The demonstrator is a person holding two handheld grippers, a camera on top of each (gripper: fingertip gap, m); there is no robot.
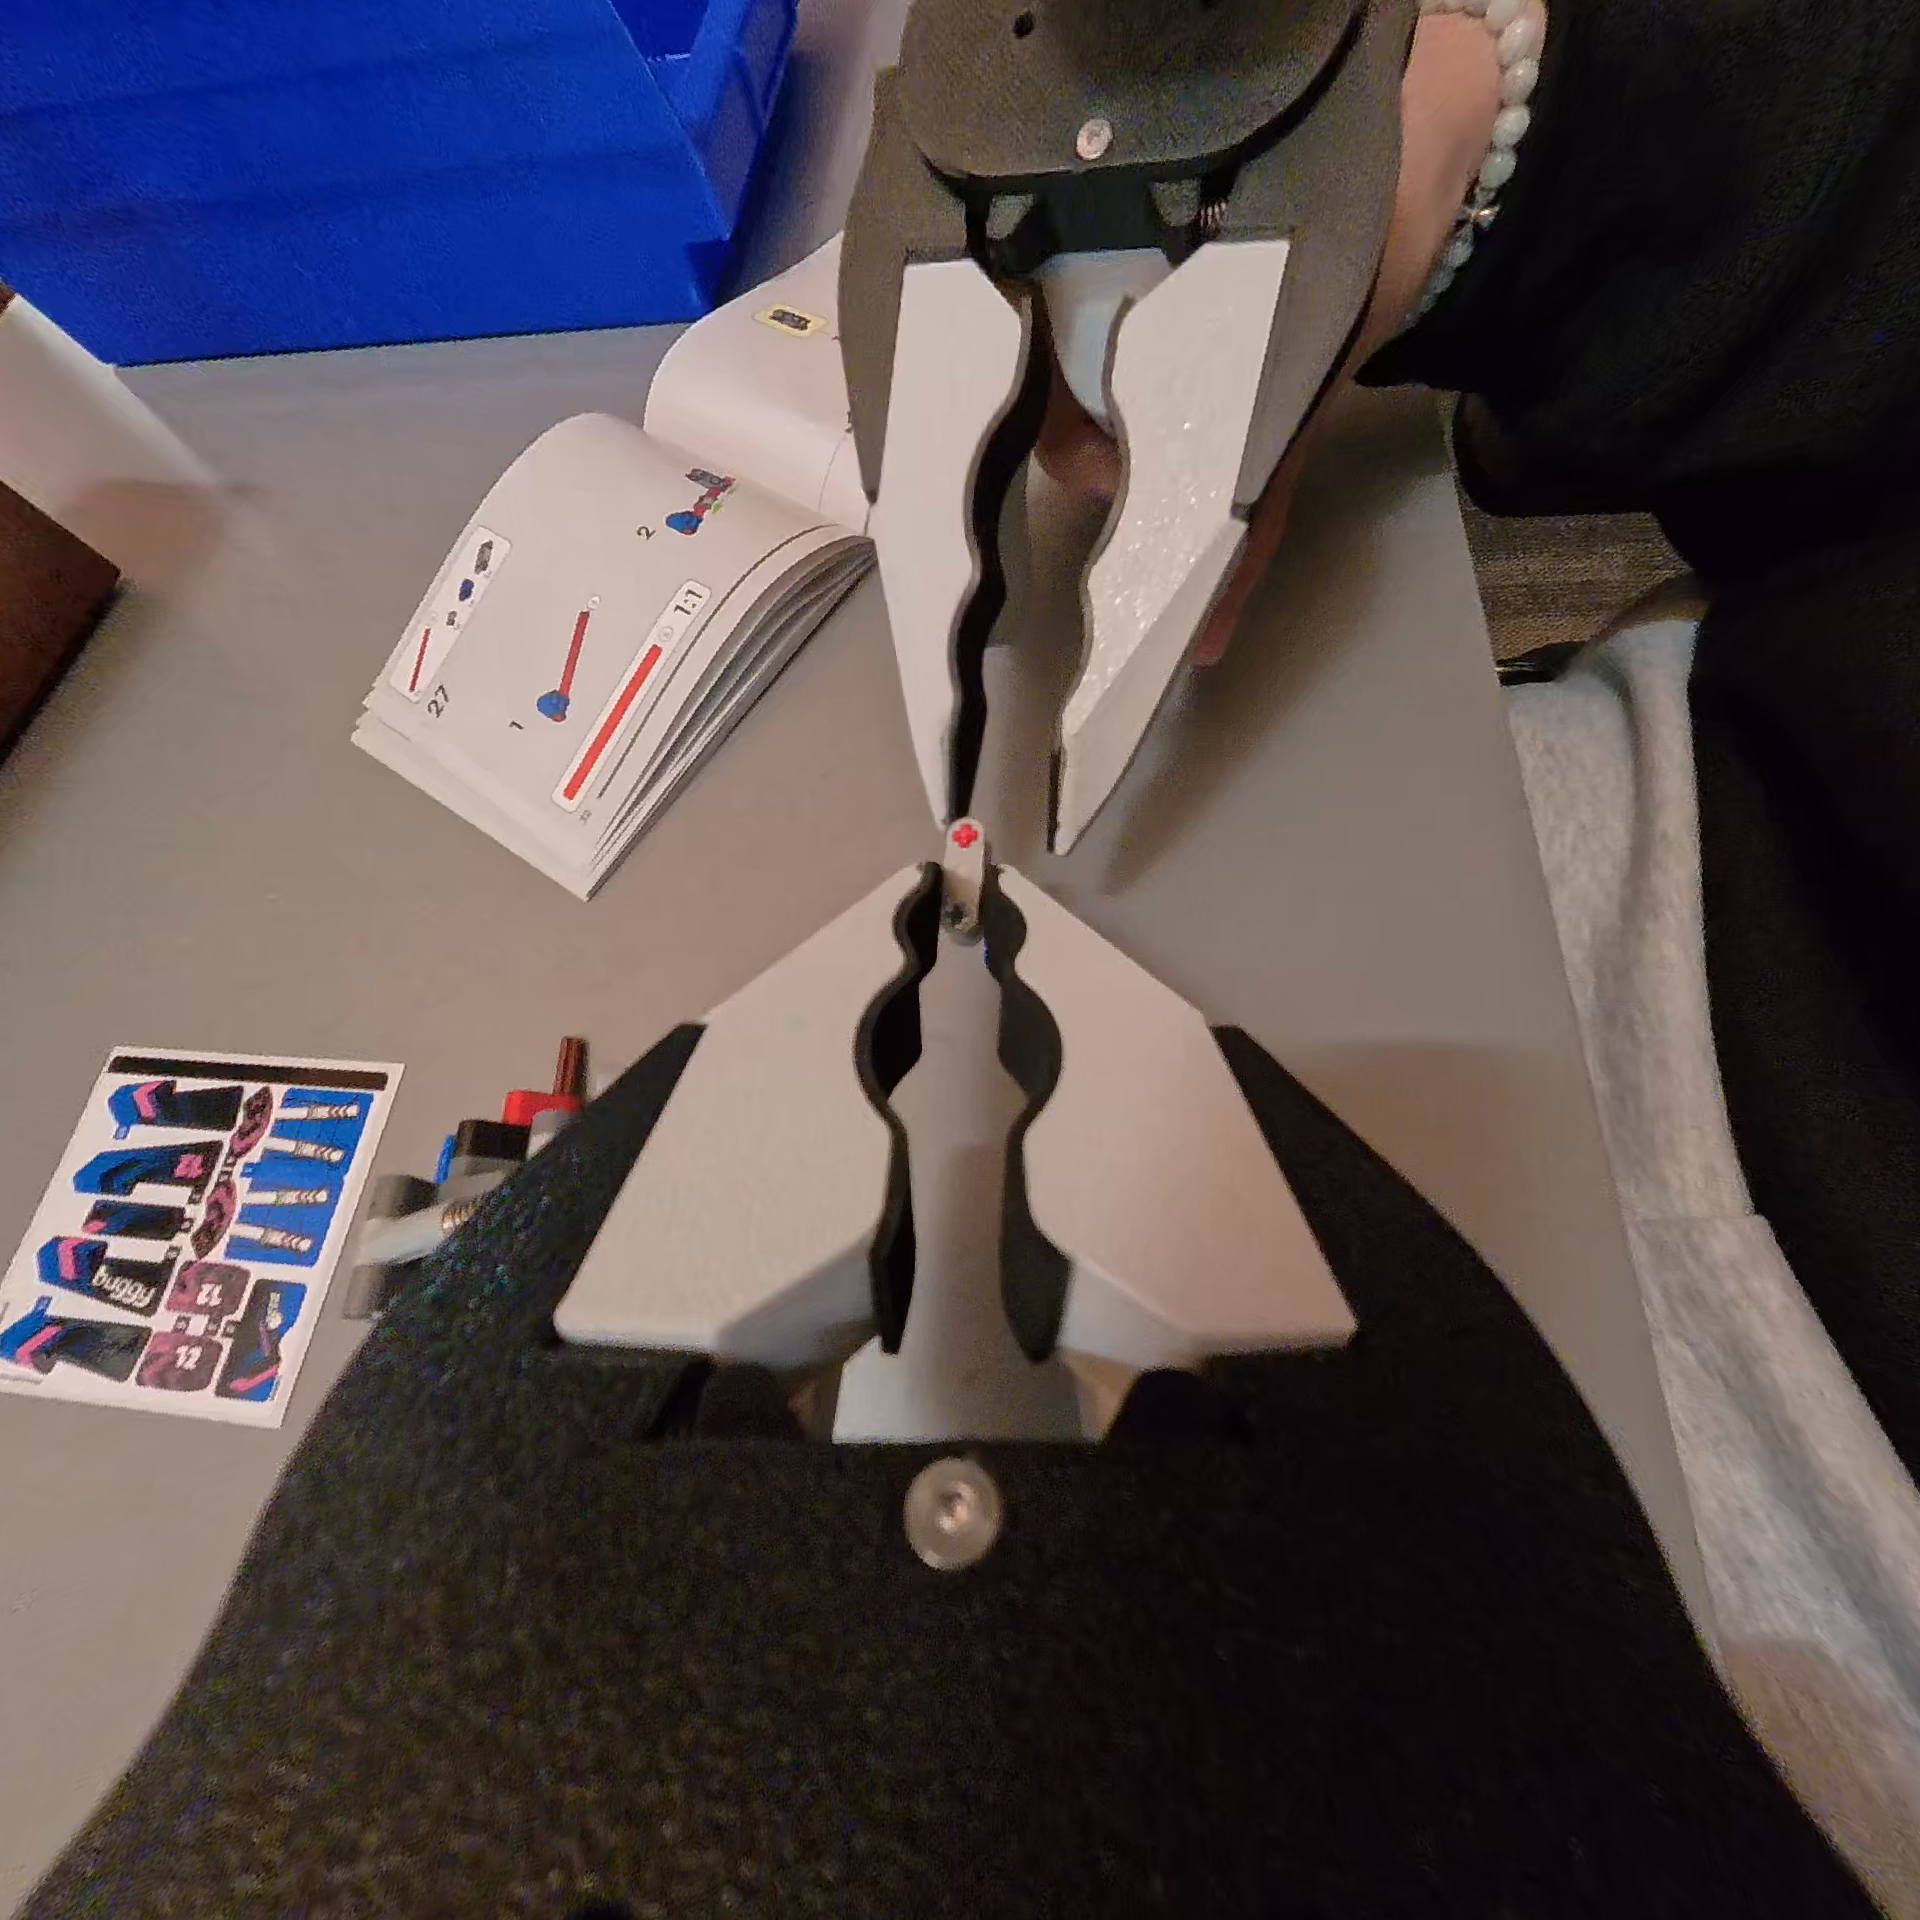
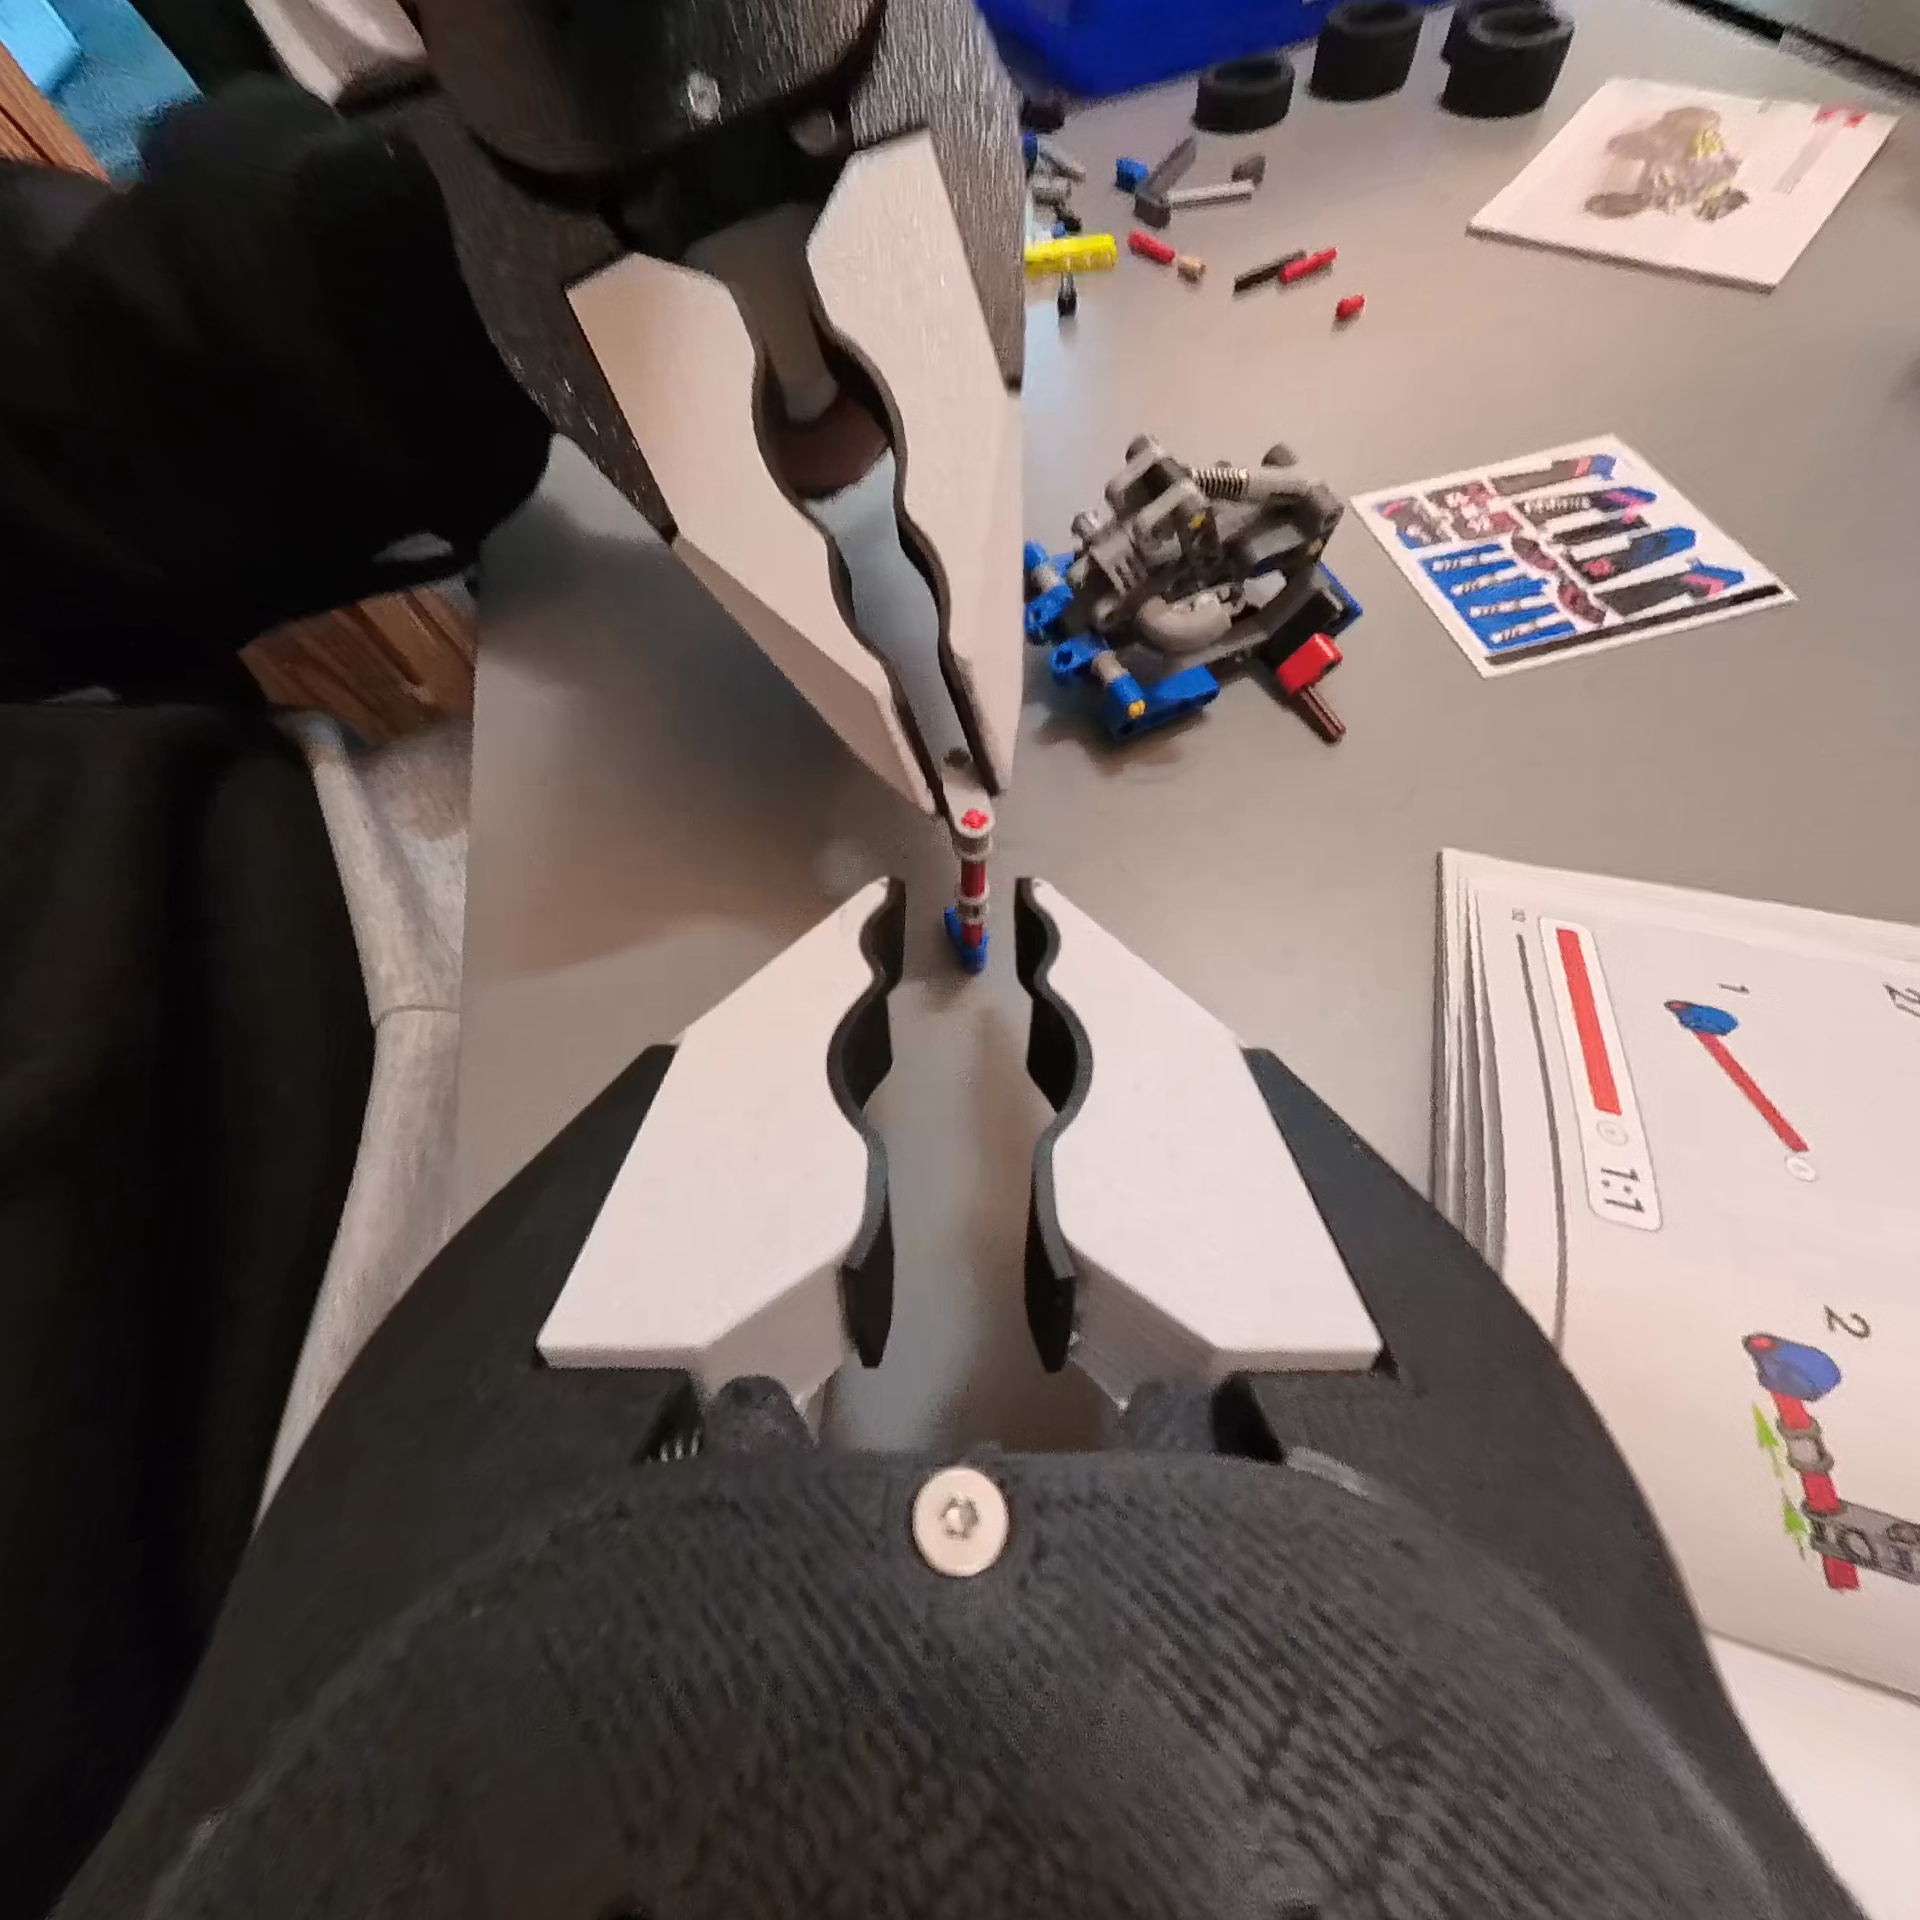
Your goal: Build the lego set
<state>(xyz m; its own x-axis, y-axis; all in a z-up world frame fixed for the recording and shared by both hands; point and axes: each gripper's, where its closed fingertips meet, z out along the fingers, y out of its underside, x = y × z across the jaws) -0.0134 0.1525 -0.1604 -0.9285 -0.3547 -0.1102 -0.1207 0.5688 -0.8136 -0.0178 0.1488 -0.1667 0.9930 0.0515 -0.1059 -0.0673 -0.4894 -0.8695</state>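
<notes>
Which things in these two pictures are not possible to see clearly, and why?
- Partly built model, left wrist view: mostly hidden behind the left gripper.
- Red axle: in the left wrist view only its end shows.
- Black tyres, right wrist view: cut off by the top edge.
- Loose small parts, right wrist view: blurred, too small to identify.

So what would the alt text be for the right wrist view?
Two hand-held grippers meet tip to tip: the left gripper pinches a small grey beam on a red axle, the right gripper open around it. Behind lie a half-built model, sticker sheet and instruction booklet.
</notes>
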